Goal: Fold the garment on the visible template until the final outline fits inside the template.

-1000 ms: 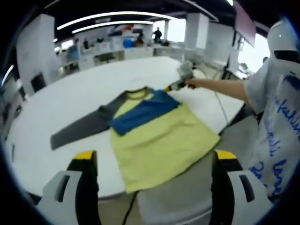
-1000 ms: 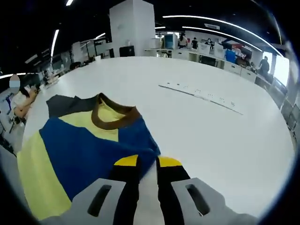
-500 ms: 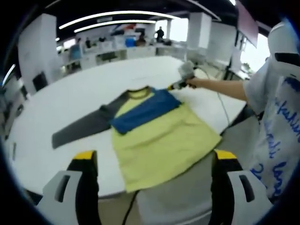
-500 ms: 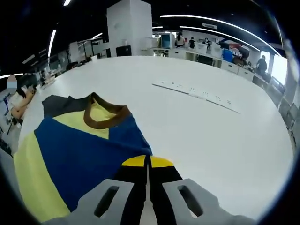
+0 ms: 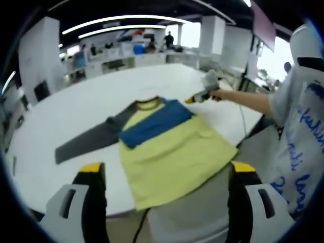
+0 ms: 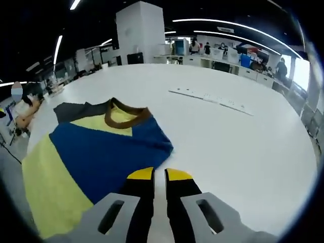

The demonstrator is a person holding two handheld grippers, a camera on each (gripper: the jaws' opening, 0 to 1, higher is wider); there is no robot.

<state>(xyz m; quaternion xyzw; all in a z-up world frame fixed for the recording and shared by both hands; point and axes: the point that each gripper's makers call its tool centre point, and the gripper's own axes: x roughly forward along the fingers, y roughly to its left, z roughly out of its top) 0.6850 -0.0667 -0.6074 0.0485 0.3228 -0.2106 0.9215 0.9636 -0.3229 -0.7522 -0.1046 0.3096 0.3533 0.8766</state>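
Observation:
The garment (image 5: 174, 152) lies flat on the white table (image 5: 76, 101): yellow body, brown collar, a blue sleeve (image 5: 152, 124) folded across the chest, a grey sleeve (image 5: 83, 140) stretched out to the left. My left gripper (image 5: 167, 169) hovers wide open, back from the hem and holding nothing. A person's hand holds my right gripper (image 5: 196, 98) just off the blue shoulder. In the right gripper view the garment (image 6: 86, 152) lies ahead and left; the right gripper (image 6: 158, 174) stands just short of the blue edge, jaws slightly apart, nothing between them.
A long white strip (image 6: 210, 98) lies on the table (image 6: 248, 152) beyond the garment. The hem reaches the table's near edge, and a cable hangs below it. A person in a white printed shirt (image 5: 298, 142) stands at the right. Desks and people fill the background.
My right gripper, shut at the blue sleeve's corner half a second ago, has parted its jaws a little and drawn back from the fabric. The left gripper has stayed open and still.

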